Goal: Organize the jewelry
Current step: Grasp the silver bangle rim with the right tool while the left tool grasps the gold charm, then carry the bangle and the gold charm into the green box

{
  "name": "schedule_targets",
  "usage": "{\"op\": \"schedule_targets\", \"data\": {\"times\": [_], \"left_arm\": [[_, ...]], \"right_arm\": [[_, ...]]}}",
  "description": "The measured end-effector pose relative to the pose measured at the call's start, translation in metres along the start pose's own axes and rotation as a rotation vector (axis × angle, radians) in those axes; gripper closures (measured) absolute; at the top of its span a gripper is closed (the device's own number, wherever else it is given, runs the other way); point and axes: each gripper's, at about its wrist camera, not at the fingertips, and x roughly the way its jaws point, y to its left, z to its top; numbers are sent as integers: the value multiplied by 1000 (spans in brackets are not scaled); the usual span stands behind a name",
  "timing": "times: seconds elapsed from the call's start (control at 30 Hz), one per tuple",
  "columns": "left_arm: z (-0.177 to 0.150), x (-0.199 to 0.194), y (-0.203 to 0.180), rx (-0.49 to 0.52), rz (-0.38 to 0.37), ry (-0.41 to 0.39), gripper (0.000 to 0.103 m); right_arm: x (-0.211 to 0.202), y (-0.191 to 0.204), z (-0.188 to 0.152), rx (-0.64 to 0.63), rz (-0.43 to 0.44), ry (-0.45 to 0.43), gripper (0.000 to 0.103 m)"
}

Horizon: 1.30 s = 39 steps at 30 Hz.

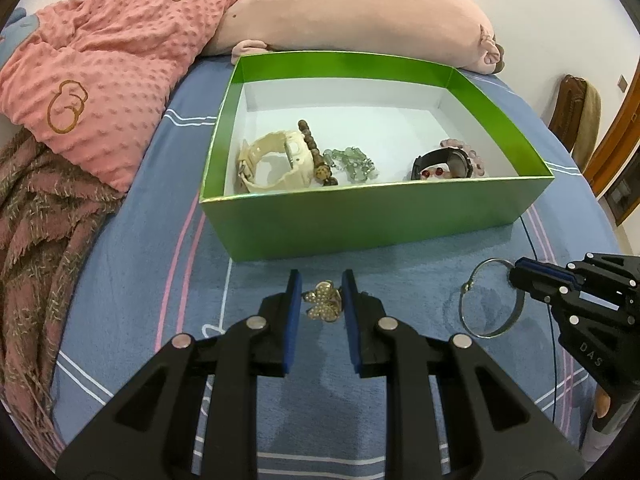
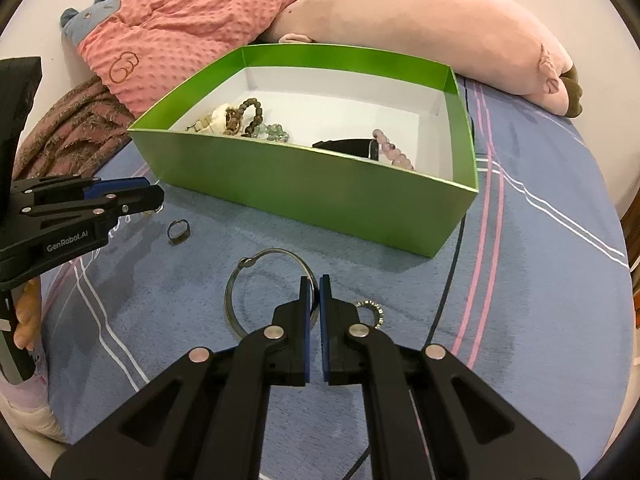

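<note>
Left wrist view: left gripper (image 1: 321, 286), nearly closed, pinches the brooch (image 1: 322, 301) on the bed (image 1: 120, 280); right gripper (image 2: 314, 286), closed, clamps the bangle (image 2: 240, 280). Box (image 1: 360, 216) lies just beyond. Best lift each straight up, clear the rim, then release inside.

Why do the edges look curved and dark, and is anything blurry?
Both wrist views are fisheye: the green box bows in the left wrist view, and corners go black. In the right wrist view, the silver bangle stays sharp; soft even light, with only faint shadows.
</note>
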Motion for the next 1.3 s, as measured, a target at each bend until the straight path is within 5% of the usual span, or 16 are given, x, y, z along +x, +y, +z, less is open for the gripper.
{"op": "schedule_targets", "data": {"times": [1.3], "left_arm": [[-1,-1,-2,16,4,-9,82]], "right_arm": [[-3,0,-1,-22,14,-23,99]]}}
